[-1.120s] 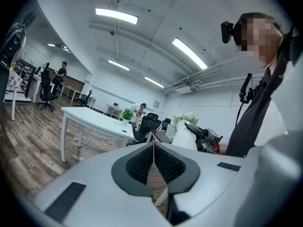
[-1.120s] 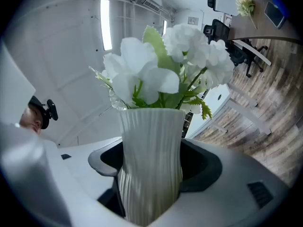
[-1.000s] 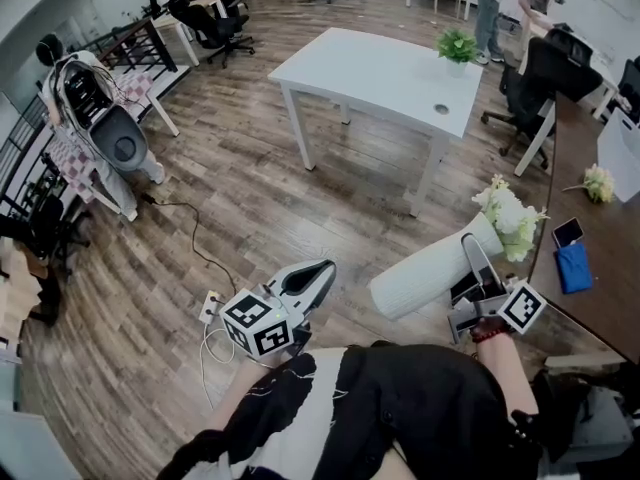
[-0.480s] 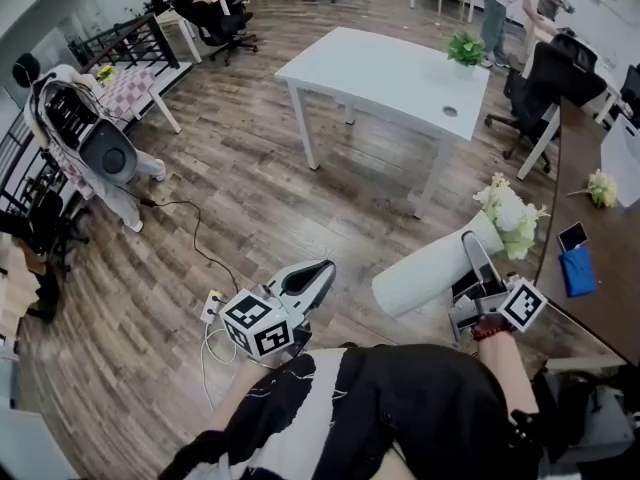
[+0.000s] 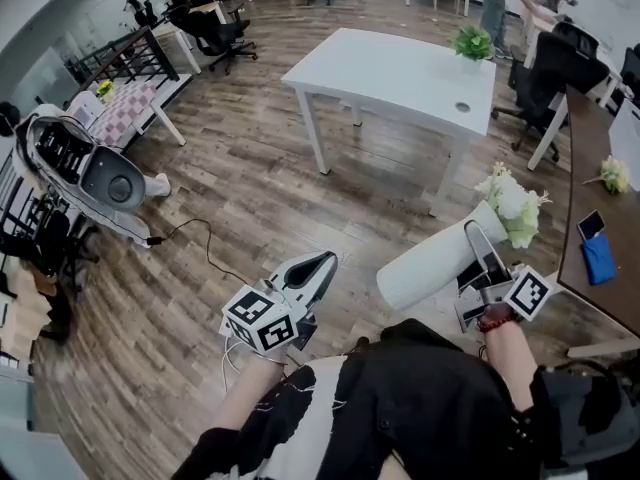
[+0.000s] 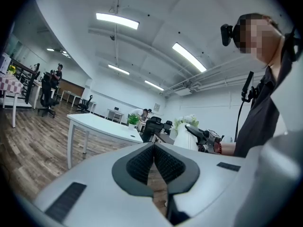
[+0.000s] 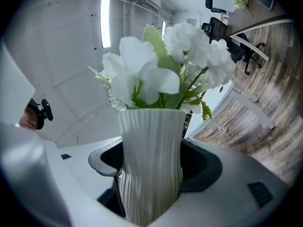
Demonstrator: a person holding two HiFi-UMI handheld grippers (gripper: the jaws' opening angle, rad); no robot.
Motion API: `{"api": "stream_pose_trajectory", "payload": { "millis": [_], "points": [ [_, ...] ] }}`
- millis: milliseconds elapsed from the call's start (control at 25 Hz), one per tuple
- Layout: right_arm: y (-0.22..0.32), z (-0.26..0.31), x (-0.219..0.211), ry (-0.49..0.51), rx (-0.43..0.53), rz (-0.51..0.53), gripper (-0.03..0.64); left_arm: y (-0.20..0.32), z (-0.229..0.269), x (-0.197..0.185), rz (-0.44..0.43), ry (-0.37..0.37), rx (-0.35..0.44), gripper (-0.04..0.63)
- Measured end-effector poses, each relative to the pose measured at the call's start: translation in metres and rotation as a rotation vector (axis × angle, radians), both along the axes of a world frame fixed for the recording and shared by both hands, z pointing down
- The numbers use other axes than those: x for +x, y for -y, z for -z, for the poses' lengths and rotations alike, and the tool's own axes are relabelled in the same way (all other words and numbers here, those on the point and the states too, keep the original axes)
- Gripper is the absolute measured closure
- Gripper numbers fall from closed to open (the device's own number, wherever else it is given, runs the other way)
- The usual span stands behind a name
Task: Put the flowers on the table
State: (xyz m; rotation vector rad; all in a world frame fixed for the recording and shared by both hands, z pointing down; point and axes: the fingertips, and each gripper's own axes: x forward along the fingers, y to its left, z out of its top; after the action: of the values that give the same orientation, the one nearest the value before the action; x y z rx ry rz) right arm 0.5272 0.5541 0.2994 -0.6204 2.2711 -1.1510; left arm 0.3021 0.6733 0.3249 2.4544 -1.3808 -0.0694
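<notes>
The right hand-held gripper (image 5: 480,256), spread wide, pinches the ribbed white vase (image 5: 430,265) round its body; the left hand-held gripper (image 5: 318,266) is pressed together and empty. The vase hangs tilted, well short of the white worktop (image 5: 390,68), with its flowers (image 5: 512,206) pointing toward it. I judge it stiff, breakable and top-heavy, so the ribbed body is the place to hold.

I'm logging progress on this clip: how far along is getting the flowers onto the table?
Done: the vase of flowers is picked up, clamped tilted in the right gripper's jaws. In hand: it is held over the floor, short of the white table. Left: reach the table, stand the vase upright, let go. The left gripper is shut and empty.
</notes>
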Motion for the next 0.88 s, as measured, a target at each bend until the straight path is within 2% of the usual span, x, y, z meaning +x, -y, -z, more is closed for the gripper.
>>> {"api": "stream_pose_trajectory", "payload": {
  "millis": [120,280,400,520,720,880],
  "points": [
    [0.01,0.0,-0.003,-0.033,0.004,-0.02,0.279,0.014,0.007,-0.007,-0.023,0.002,0.003,0.58],
    [0.035,0.001,-0.013,-0.029,0.013,-0.019,0.278,0.033,0.009,-0.007,-0.068,-0.006,0.003,0.58],
    [0.061,0.002,-0.026,-0.04,0.035,-0.008,0.278,0.055,0.008,-0.006,-0.091,-0.01,0.035,0.58],
    [0.095,0.001,-0.04,-0.045,0.051,0.017,0.278,0.085,0.013,-0.014,-0.066,-0.015,0.094,0.58],
    [0.166,0.002,-0.061,-0.044,0.057,0.055,0.278,0.151,0.037,-0.023,-0.044,-0.095,0.223,0.58],
    [0.213,0.006,-0.076,-0.073,0.08,0.091,0.278,0.204,0.038,-0.025,-0.022,-0.081,0.219,0.58]
  ]
}}
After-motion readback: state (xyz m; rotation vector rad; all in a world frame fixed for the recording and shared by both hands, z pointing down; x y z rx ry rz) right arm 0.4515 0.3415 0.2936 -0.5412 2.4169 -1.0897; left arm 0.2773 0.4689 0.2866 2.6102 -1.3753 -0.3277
